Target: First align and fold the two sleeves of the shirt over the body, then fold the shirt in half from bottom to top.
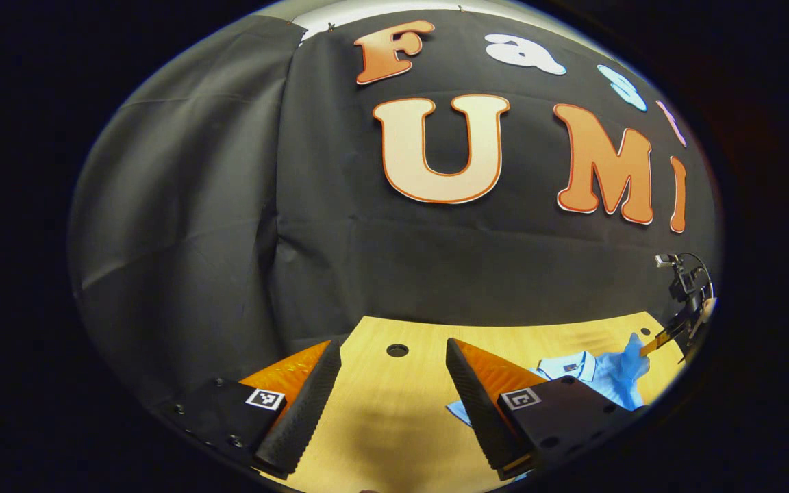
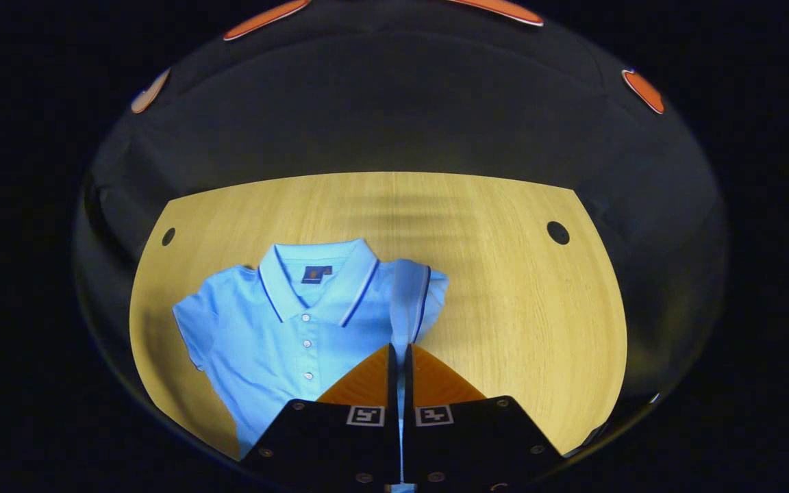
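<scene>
One sleeve point(image 2: 405, 301) of the shirt point(image 2: 298, 329) is pinched and lifted by the right gripper point(image 2: 398, 356) toward the body, while the left gripper point(image 1: 391, 383) is held wide apart near the tabletop's point(image 2: 504, 274) far edge.

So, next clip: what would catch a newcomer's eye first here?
The light blue polo shirt lying collar-up on the wooden table, left of centre in the right gripper view. The right gripper is shut on the sleeve, lifting it over the body. The left gripper hangs open over bare table.

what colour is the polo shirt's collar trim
Dark blue trim on the collar, clearest in right gripper view.
</scene>
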